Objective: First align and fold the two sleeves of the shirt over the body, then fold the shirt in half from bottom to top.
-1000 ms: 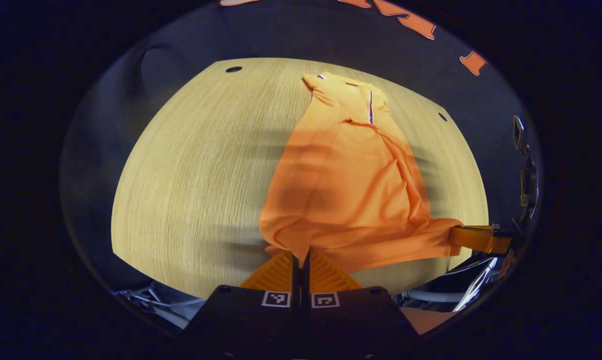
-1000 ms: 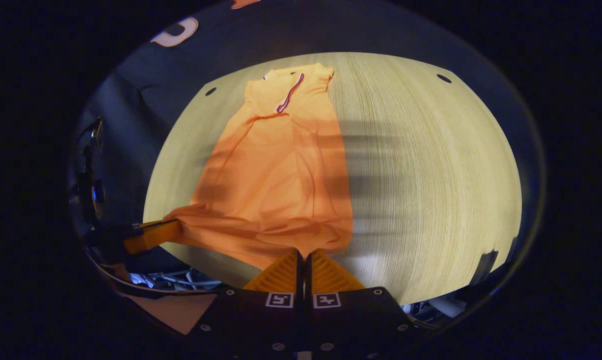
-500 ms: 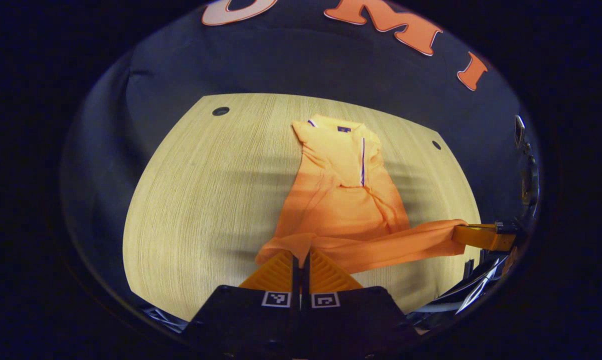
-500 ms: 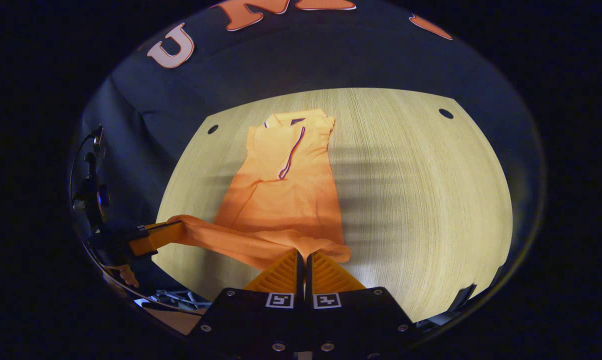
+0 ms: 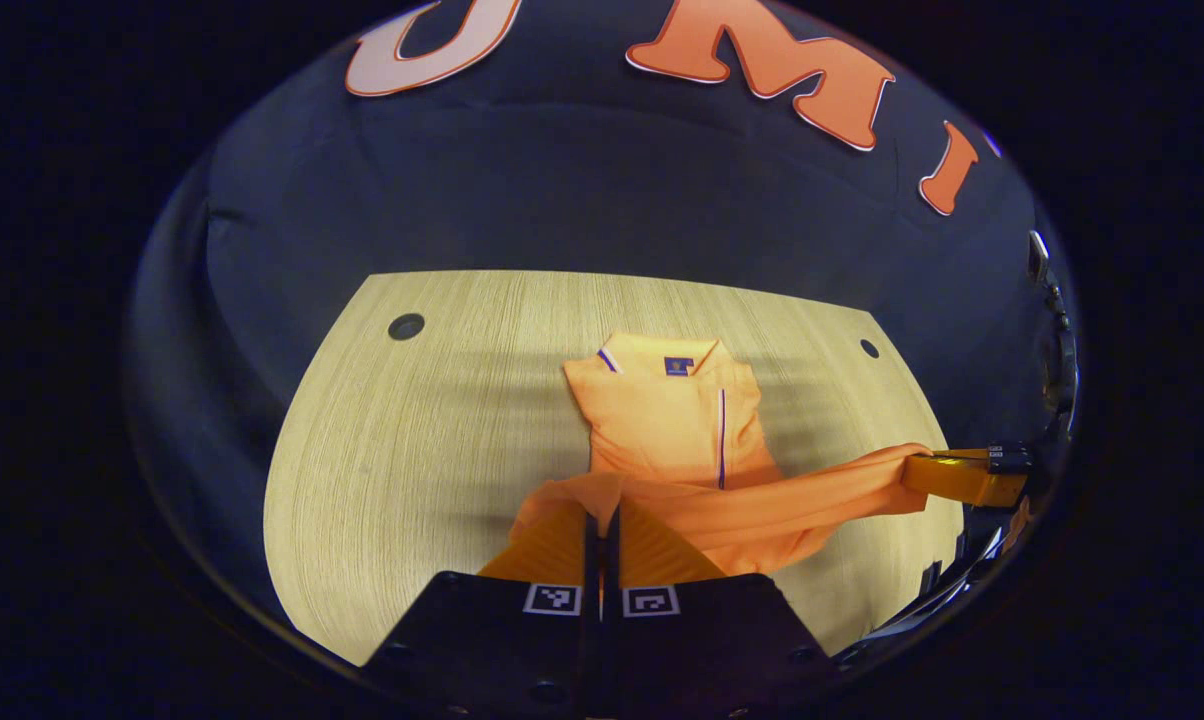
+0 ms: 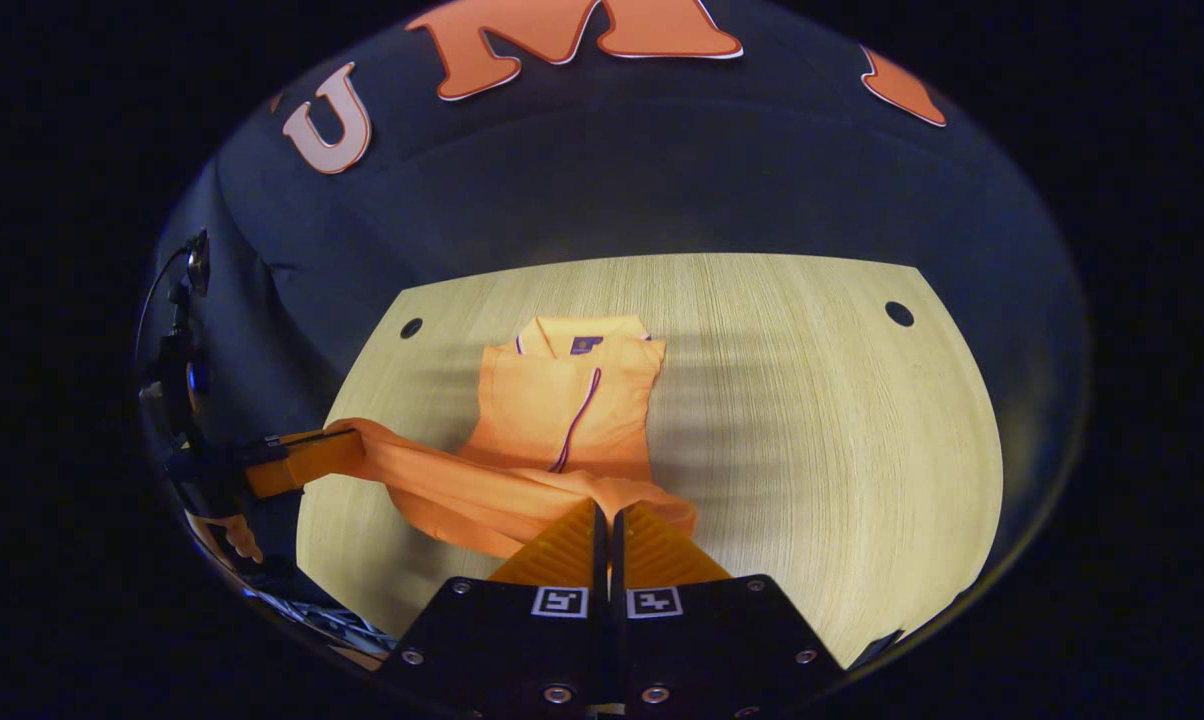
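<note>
An orange polo shirt [image 5: 677, 420] [image 6: 562, 400] lies on the wooden table [image 5: 412, 440] [image 6: 822, 420], collar toward the far edge, sleeves folded over the body. Its bottom hem is lifted and stretched between both grippers above the lower body. My left gripper [image 5: 602, 512] is shut on one hem corner. My right gripper [image 6: 607, 508] is shut on the other corner. The right gripper [image 5: 947, 475] also appears at the right edge of the left gripper view, and the left gripper [image 6: 312, 455] at the left of the right gripper view.
Small round holes [image 5: 405, 326] [image 6: 899, 313] mark the table's far corners. The black cloth wall [image 5: 602, 200] rises just behind the table. A stand with cables [image 6: 177, 370] sits off the table's left side in the right gripper view.
Both grippers have carried the hem up and forward toward the collar. The lower shirt body now lies under the lifted hem, and the wall looms larger.
</note>
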Available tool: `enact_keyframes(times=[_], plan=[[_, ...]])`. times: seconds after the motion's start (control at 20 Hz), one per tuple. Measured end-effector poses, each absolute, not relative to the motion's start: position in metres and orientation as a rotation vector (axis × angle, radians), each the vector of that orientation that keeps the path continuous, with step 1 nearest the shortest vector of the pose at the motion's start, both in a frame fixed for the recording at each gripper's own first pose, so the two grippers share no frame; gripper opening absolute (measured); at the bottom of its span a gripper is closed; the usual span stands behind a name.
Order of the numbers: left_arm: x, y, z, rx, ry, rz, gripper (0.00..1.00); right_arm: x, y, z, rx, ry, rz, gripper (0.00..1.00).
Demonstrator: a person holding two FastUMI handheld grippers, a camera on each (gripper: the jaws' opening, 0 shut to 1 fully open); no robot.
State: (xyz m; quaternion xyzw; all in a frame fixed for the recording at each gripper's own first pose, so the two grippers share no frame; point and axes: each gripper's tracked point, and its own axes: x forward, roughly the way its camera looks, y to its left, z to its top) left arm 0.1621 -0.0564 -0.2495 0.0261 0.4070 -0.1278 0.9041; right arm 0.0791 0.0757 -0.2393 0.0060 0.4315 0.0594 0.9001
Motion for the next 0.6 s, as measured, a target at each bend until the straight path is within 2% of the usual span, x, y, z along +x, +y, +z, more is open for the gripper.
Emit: enact_keyframes(times=[0.35,0.6], plan=[[0.255,-0.066,-0.241,0.078,0.797,-0.275,0.0,0.171,0.075,-0.237,0.067,0.831,0.07,0.0],[0.303,-0.071,-0.288,0.141,0.855,-0.267,0.0,0.217,0.07,-0.273,0.034,0.857,0.035,0.0]])
